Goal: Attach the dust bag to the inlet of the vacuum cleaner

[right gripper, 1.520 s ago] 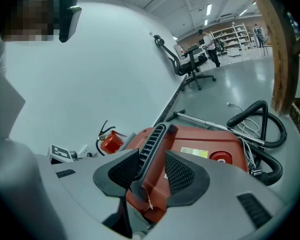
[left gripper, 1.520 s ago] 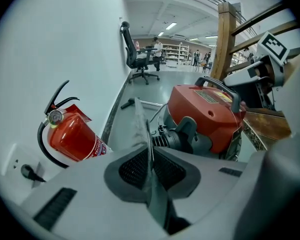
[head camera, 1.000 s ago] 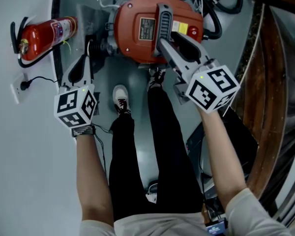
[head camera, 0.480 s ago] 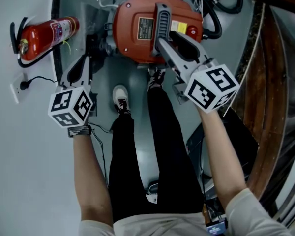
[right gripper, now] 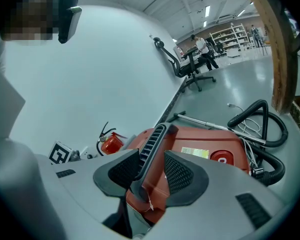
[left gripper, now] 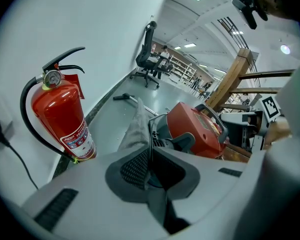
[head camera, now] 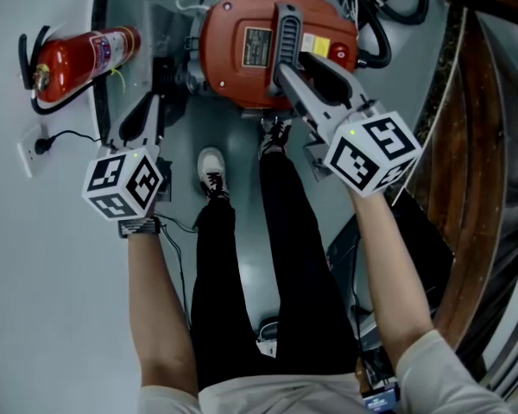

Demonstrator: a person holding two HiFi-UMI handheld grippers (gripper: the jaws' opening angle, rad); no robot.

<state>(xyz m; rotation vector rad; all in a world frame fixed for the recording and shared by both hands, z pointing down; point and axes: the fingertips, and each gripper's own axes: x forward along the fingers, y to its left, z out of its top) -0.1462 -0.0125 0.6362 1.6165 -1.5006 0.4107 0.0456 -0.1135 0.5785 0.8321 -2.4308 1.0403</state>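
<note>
Vacuum cleaner (head camera: 242,50), red body, sits on the grey floor (head camera: 242,171) in front of the person's feet, with its black handle (head camera: 287,28) running along the top. Right gripper (head camera: 295,67) is clamped on that handle: in the right gripper view the ribbed black bar passes up between the two dark pads, with the red shell behind it. Left gripper (head camera: 151,102) is off the vacuum's left side, jaws pinched together on a thin edge of the grey dust bag (head camera: 160,31). In the left gripper view the fabric rises as a narrow strip from between the pads and runs toward the vacuum's near end. From the head view the bag lies flat on the floor just beside the vacuum's left side, between it and the fire extinguisher (head camera: 78,54). Whether the bag touches the inlet cannot be told. The extinguisher stands against the white wall (head camera: 34,257), well left of the vacuum, black hose looped at its head. Wall socket (head camera: 33,151) with a black plug and cord is on the wall near the left gripper. Coiled black vacuum hose (head camera: 382,24) lies on the vacuum's right side, next to a wooden stair rail (head camera: 466,136). Person's legs in black trousers (head camera: 268,266) fill the lower middle, one white shoe (head camera: 211,171) just beside the left gripper.
</note>
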